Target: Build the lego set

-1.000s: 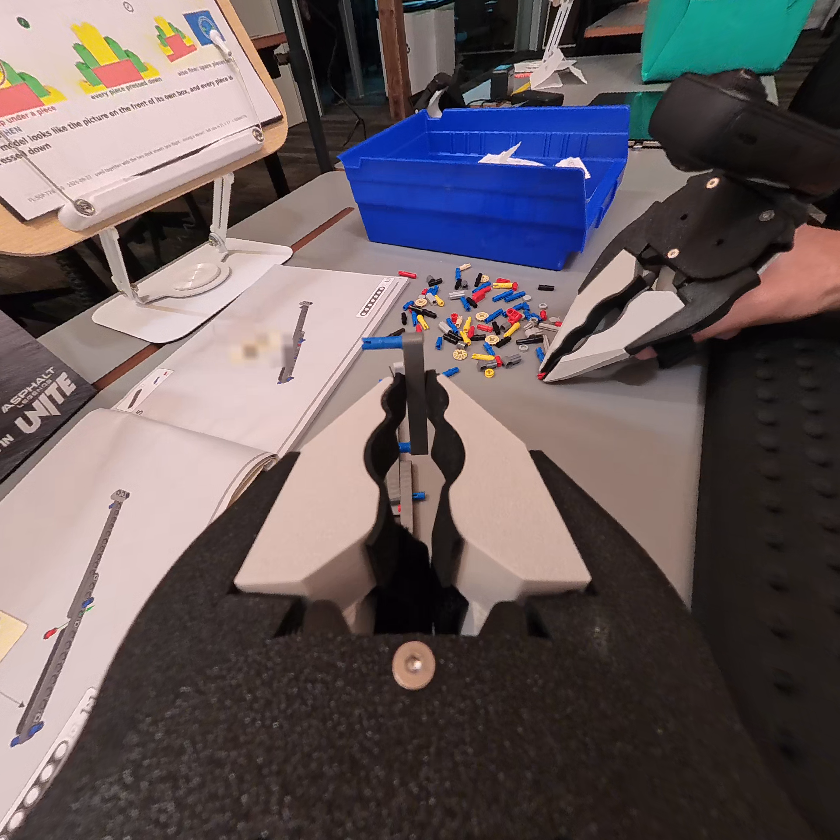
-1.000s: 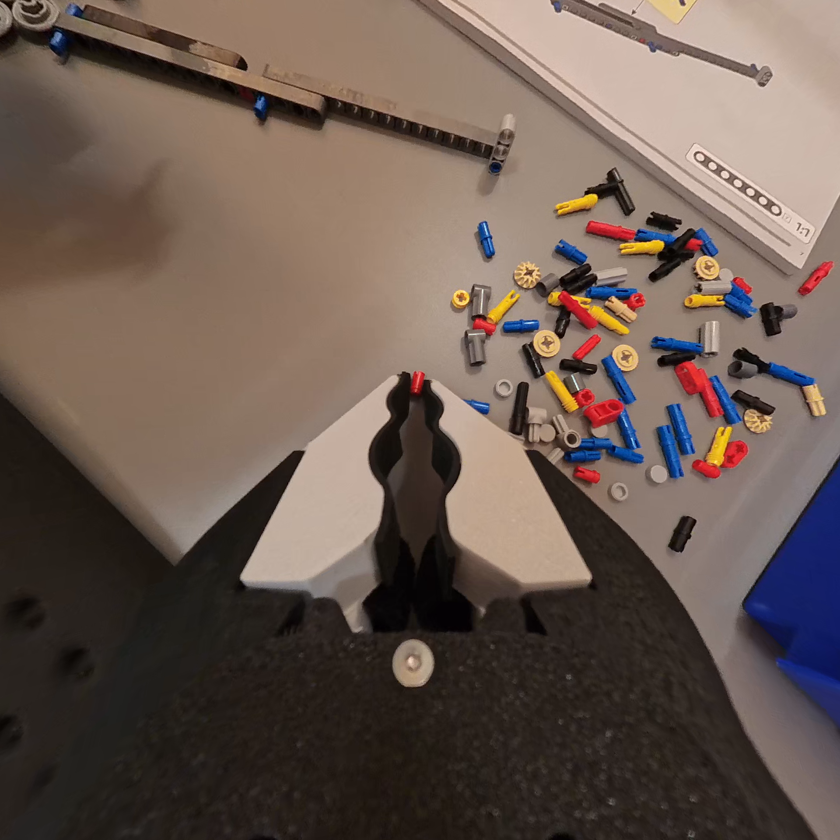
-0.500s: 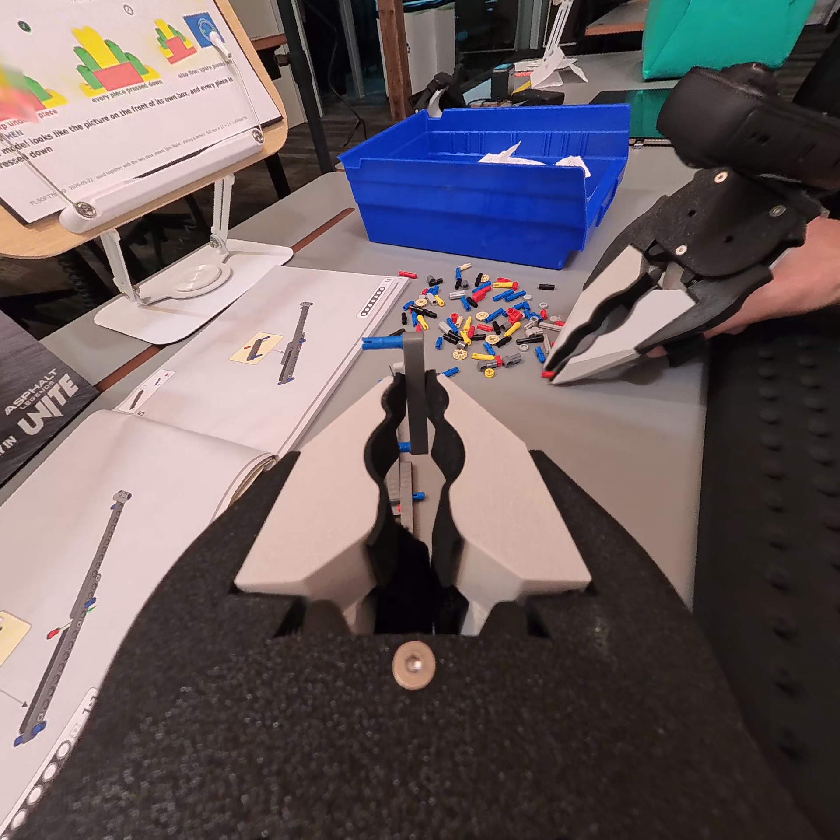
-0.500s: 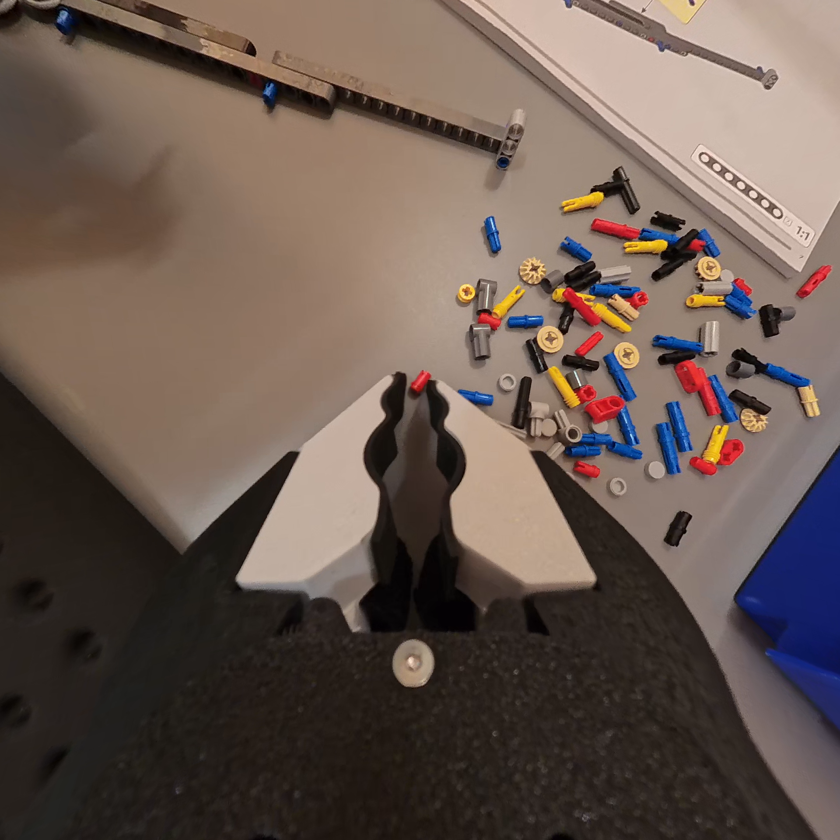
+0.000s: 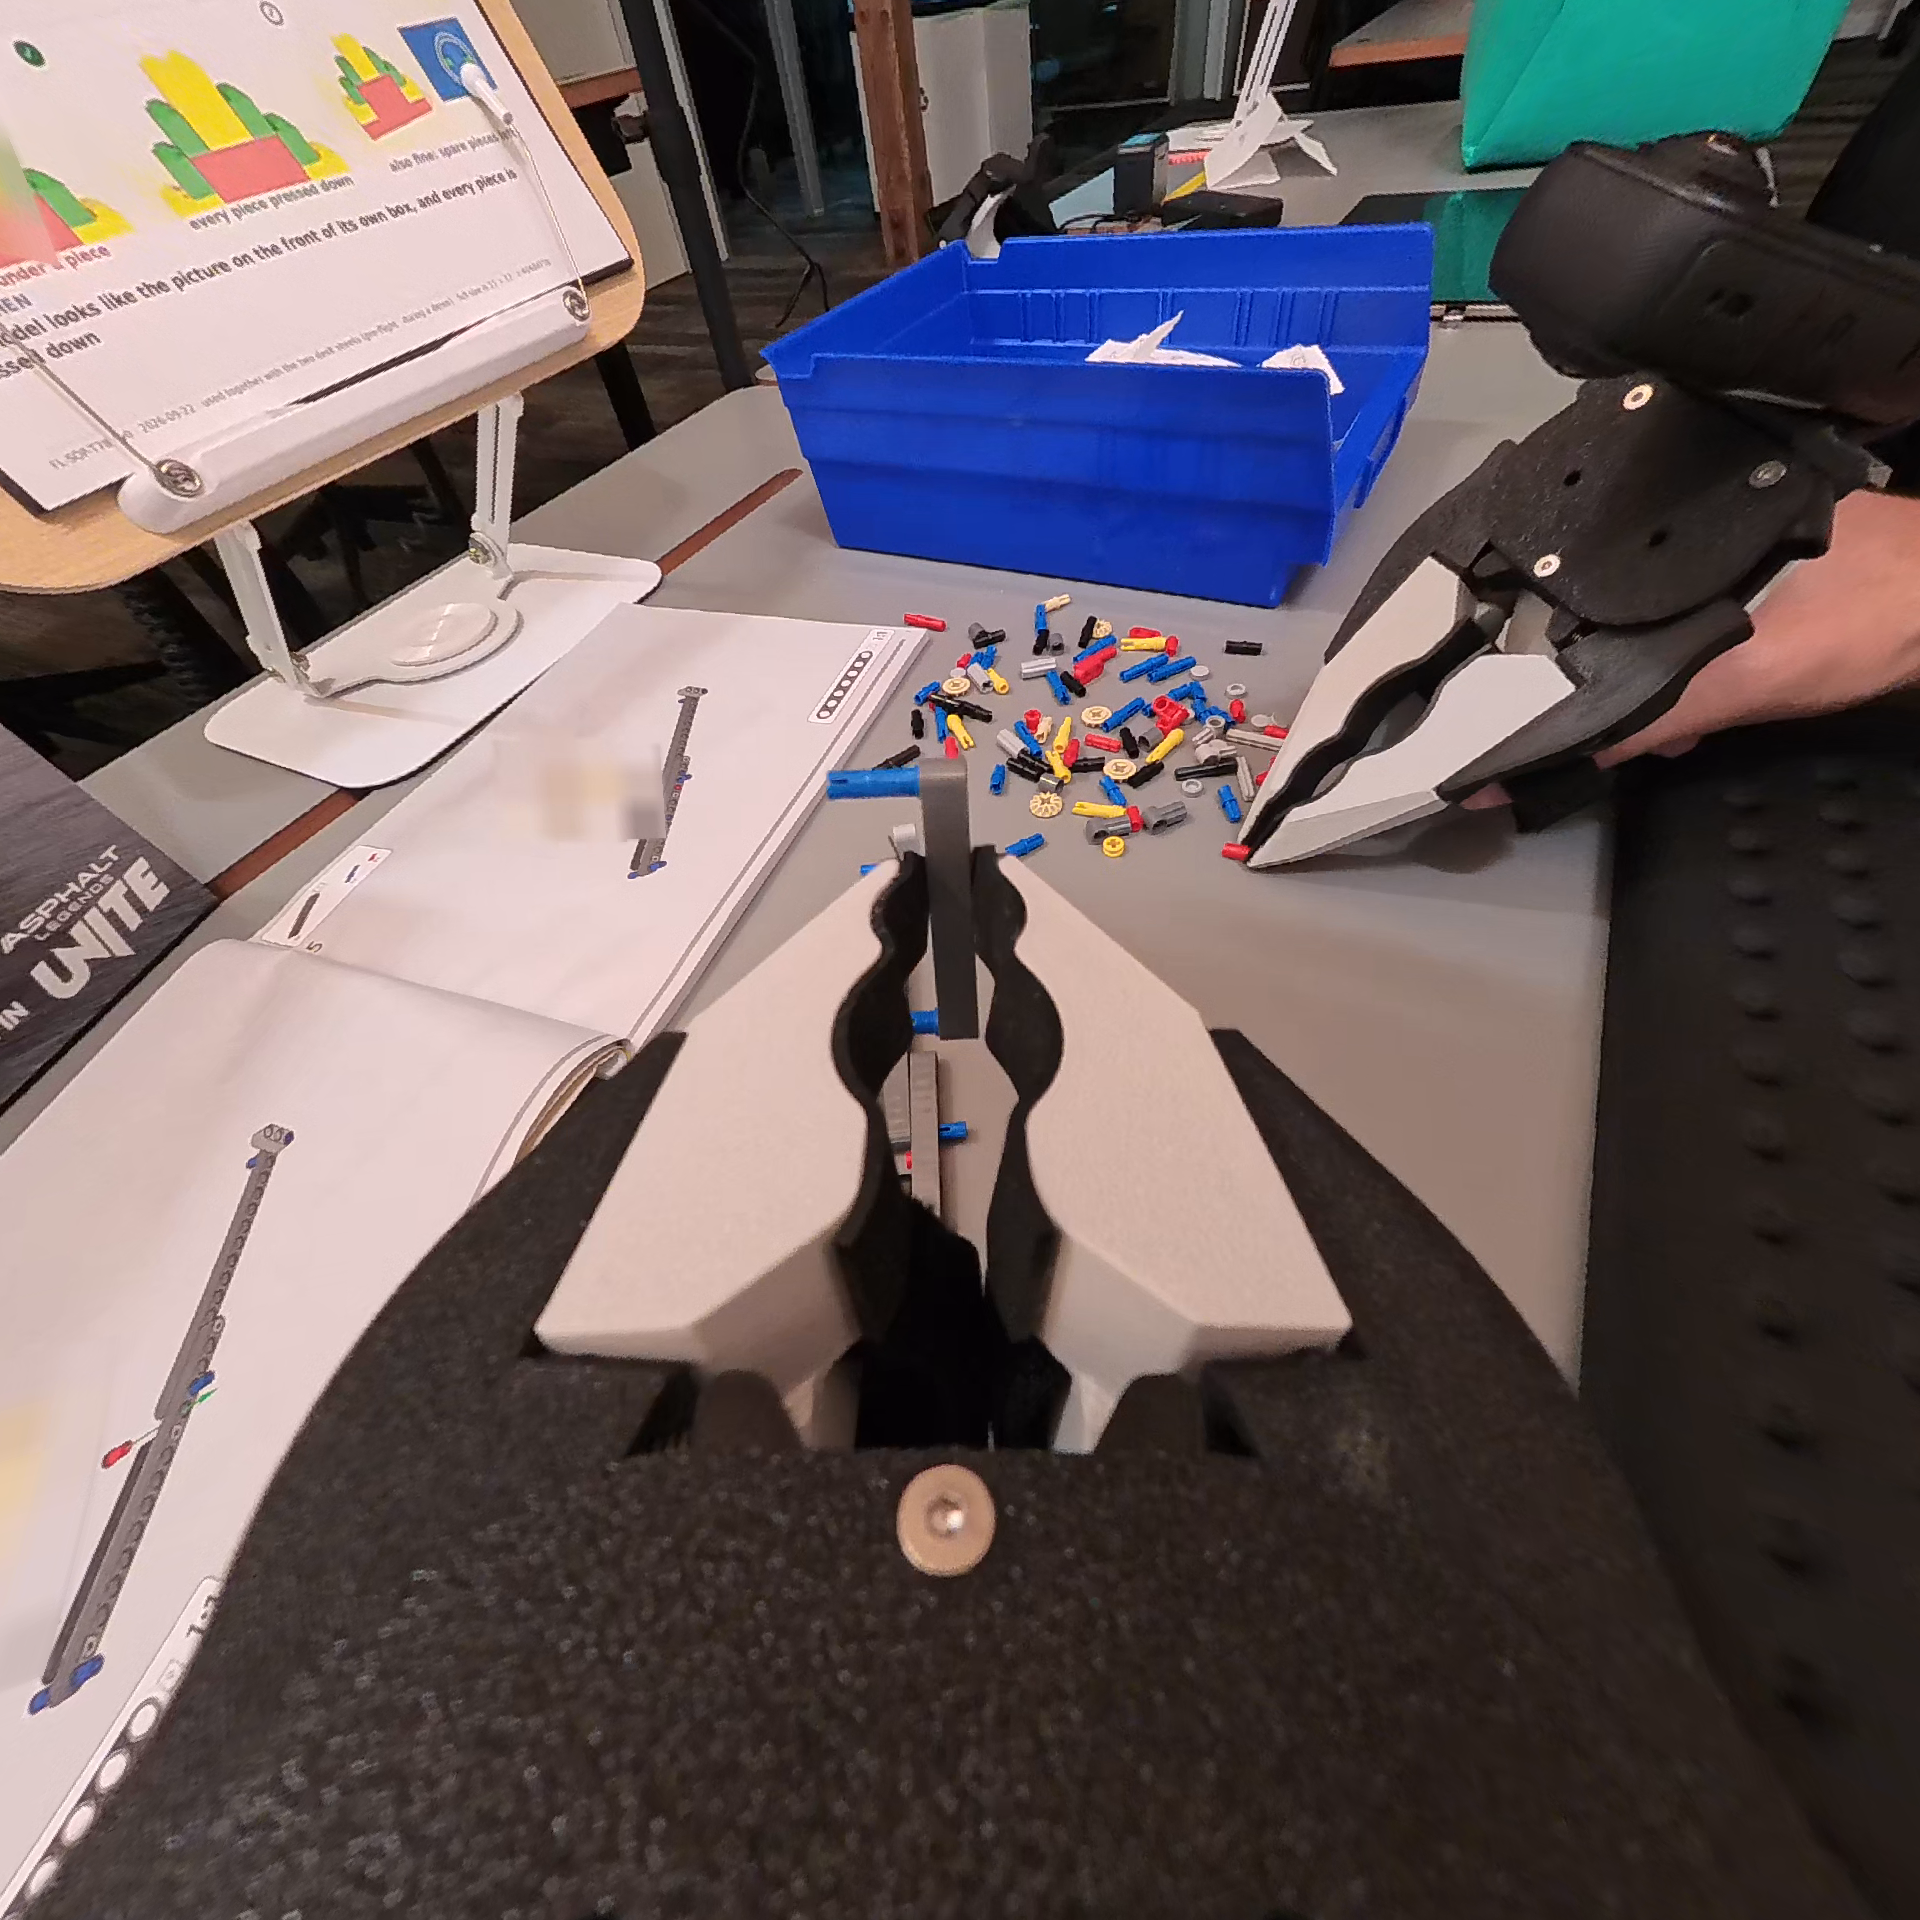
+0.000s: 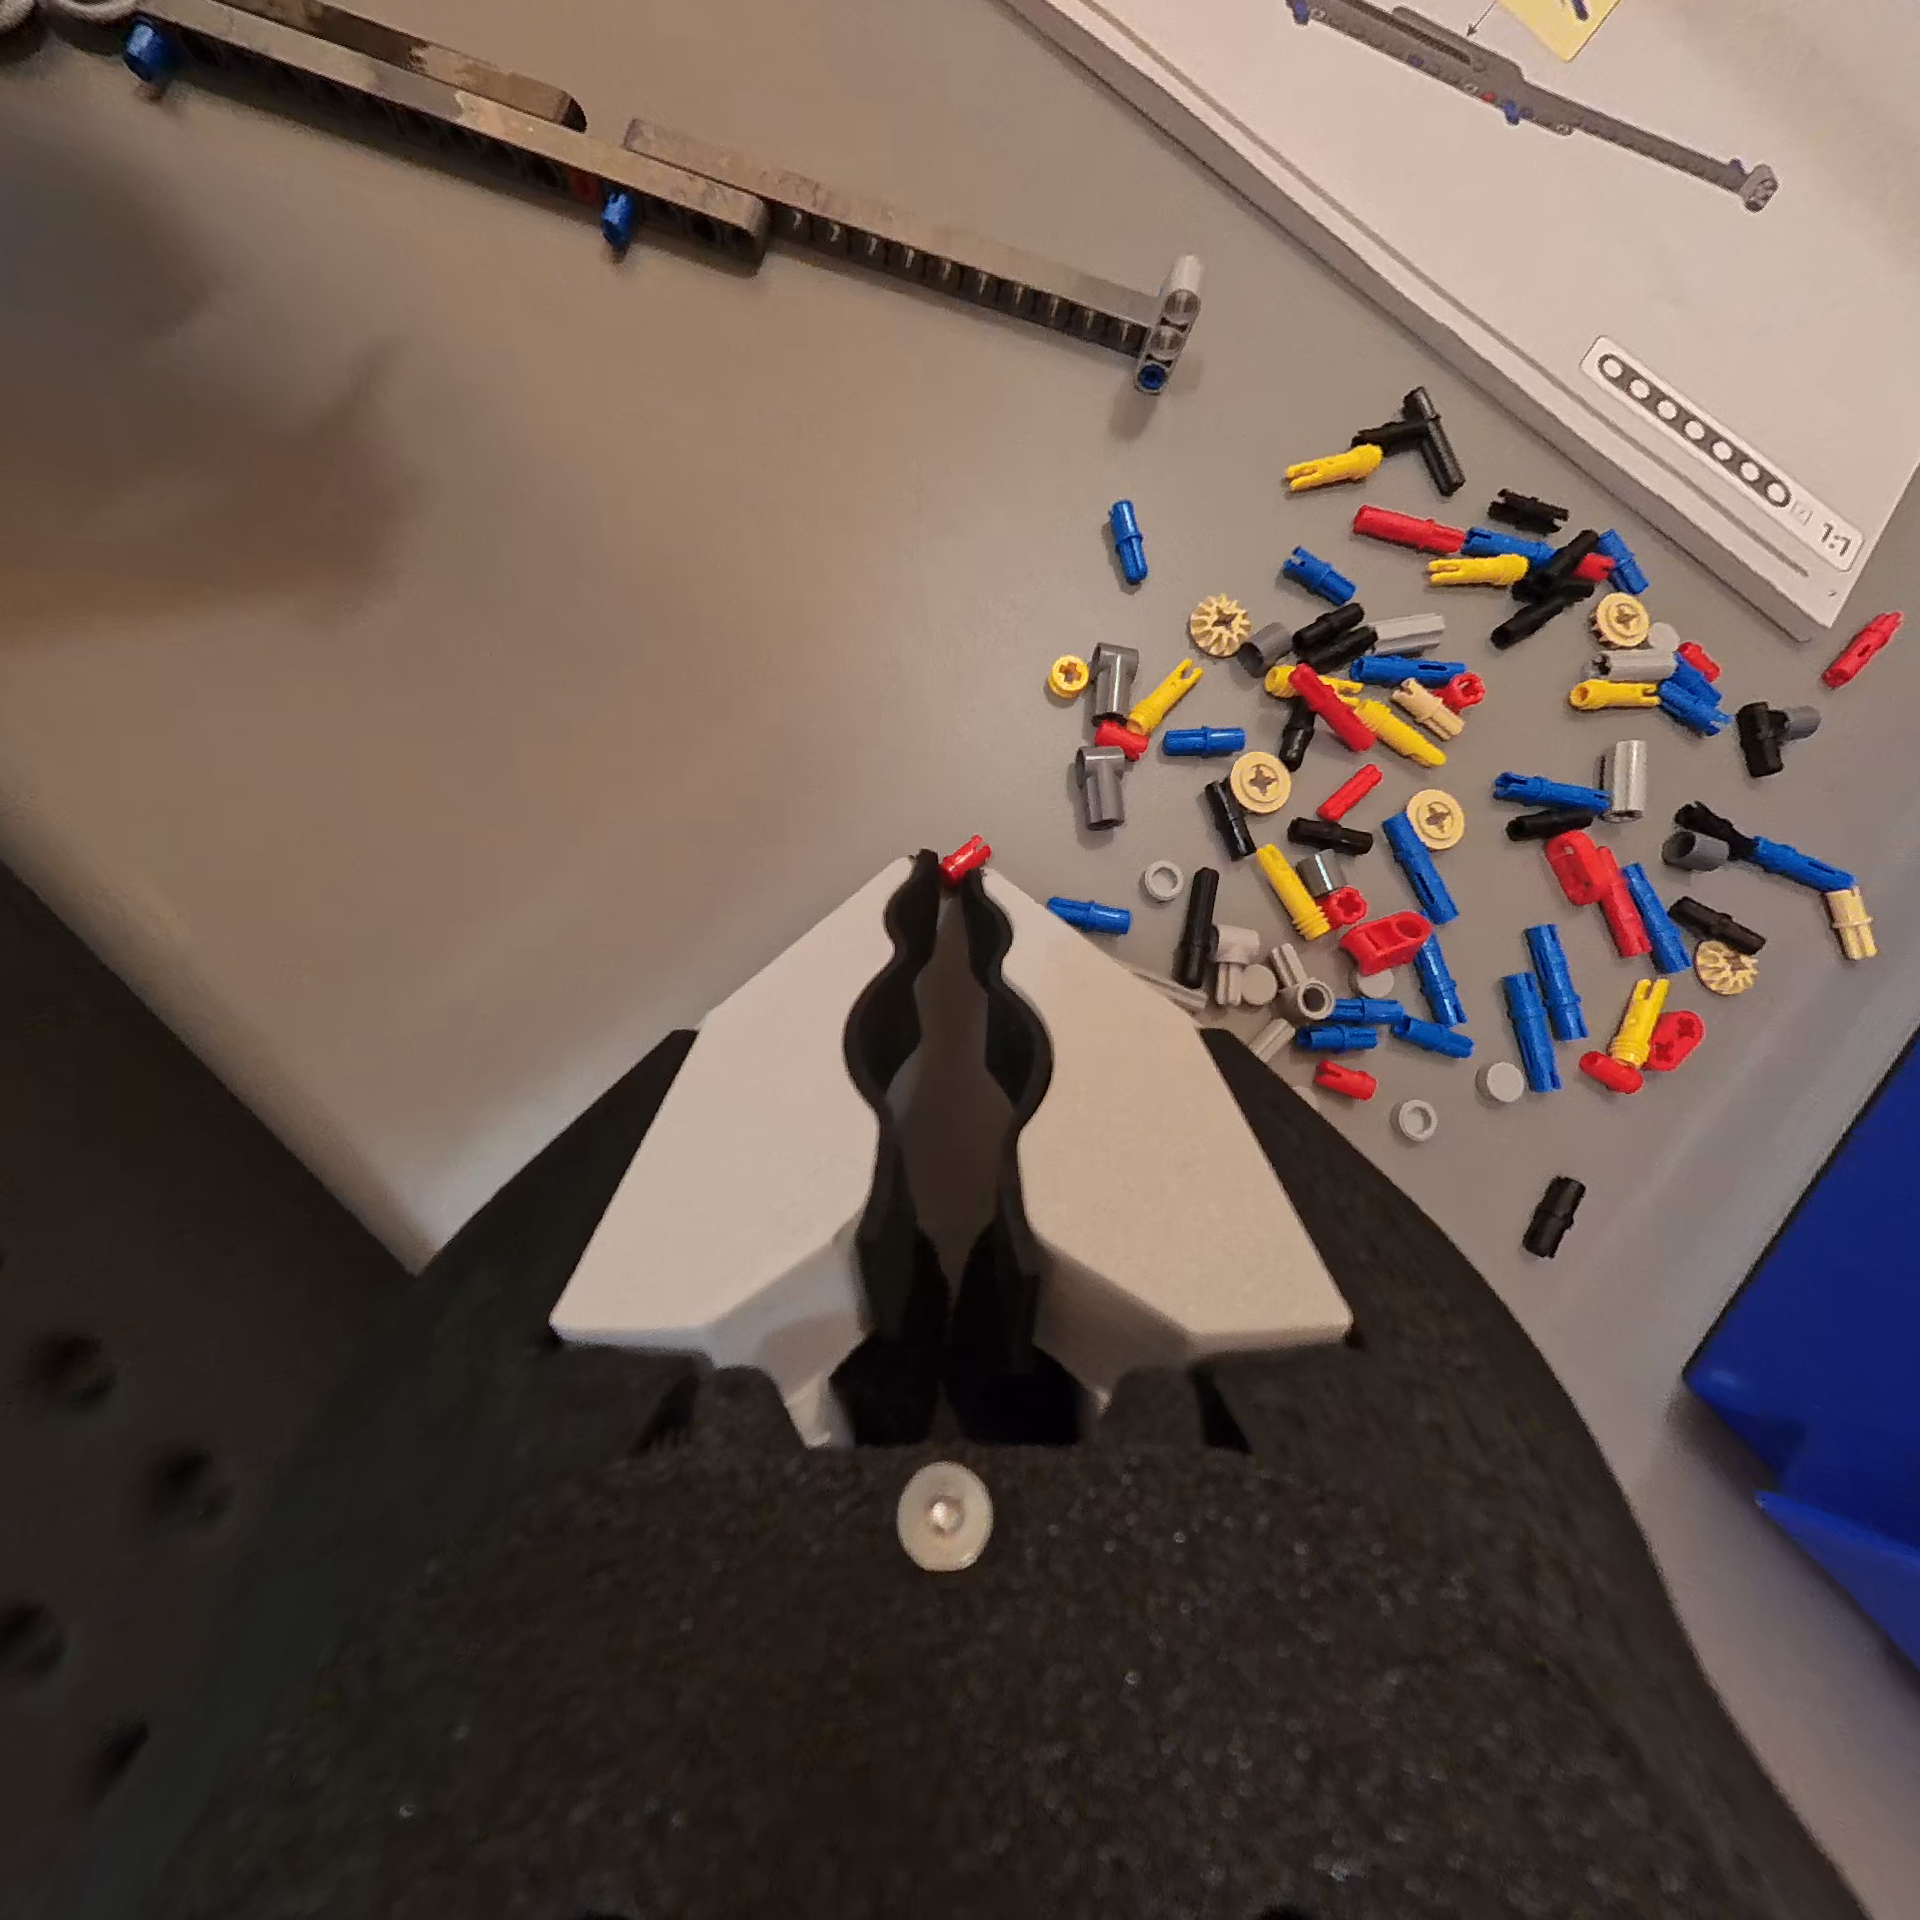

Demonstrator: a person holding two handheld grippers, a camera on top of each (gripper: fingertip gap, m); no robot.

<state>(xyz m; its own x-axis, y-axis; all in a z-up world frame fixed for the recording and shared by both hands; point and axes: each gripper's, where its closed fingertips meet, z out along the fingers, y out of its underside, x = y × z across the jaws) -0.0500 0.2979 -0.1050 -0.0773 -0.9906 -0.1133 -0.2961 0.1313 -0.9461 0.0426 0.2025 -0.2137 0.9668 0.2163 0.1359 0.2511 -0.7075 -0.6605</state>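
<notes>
Since 1 s ago, my right tongs (image 6: 948, 871) have shifted slightly, tips nearly closed on a red pin (image 6: 964, 858) at frame centre, pin tilted toward upper right. My left tongs (image 5: 948, 868) pinch the grey beam (image 5: 952, 914), centre frame; its long axis runs away from me toward the loose pieces (image 5: 1101, 727) and bin (image 5: 1060, 488).

Print on stand sheet (image 5: 260, 260), booklet (image 5: 582, 821).
</notes>
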